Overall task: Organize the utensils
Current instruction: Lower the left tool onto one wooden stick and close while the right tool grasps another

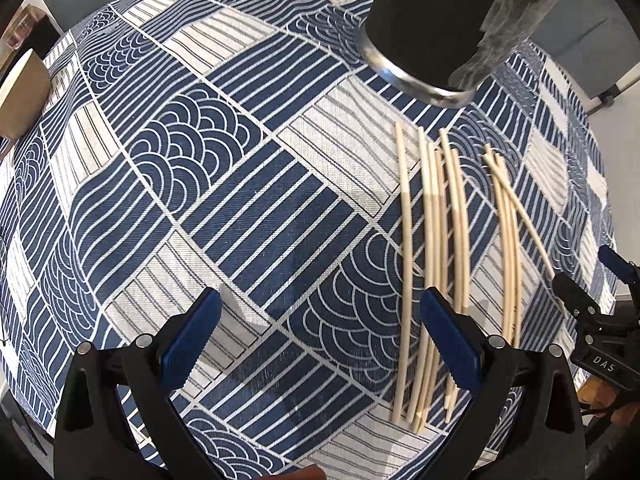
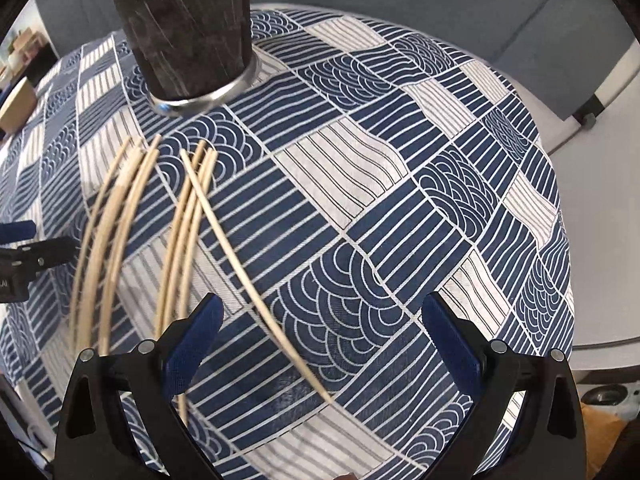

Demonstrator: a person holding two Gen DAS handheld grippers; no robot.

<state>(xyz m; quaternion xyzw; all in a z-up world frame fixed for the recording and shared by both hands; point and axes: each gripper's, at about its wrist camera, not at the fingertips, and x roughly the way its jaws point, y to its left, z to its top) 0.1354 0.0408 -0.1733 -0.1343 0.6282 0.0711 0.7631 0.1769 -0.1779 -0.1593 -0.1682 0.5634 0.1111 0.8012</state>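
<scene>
Both grippers hover over a table w/ a blue-and-white patterned tablecloth (image 1: 224, 184). The left gripper (image 1: 320, 336) has its jaws spread wide, nothing between them but cloth; its right finger (image 1: 452, 344) overlaps the near ends of a loose bunch of pale wooden chopsticks (image 1: 436, 240), whether touching or just above can't be told. The right gripper (image 2: 320, 340) is likewise wide open, empty. Chopsticks lie flat on the cloth in two rough groups, approx. parallel, running away from the cameras toward a tall dark cylindrical holder (image 1: 432, 28) w/ a metal ring at its base, standing upright on the cloth just beyond their far ends. In the right wrist view one stray chopstick (image 2: 256, 280) angles off from the second group and crosses between the open jaws, nearer the left finger (image 2: 196, 344); the other sticks (image 2: 116, 224) sit further left, blurred. The holder (image 2: 188, 32) shows top-left there. The right gripper also shows at the right edge of the left wrist view (image 1: 592, 300), by the stray stick's near end. A tan box-like object (image 1: 24, 92) sits at the cloth's far-left edge.
</scene>
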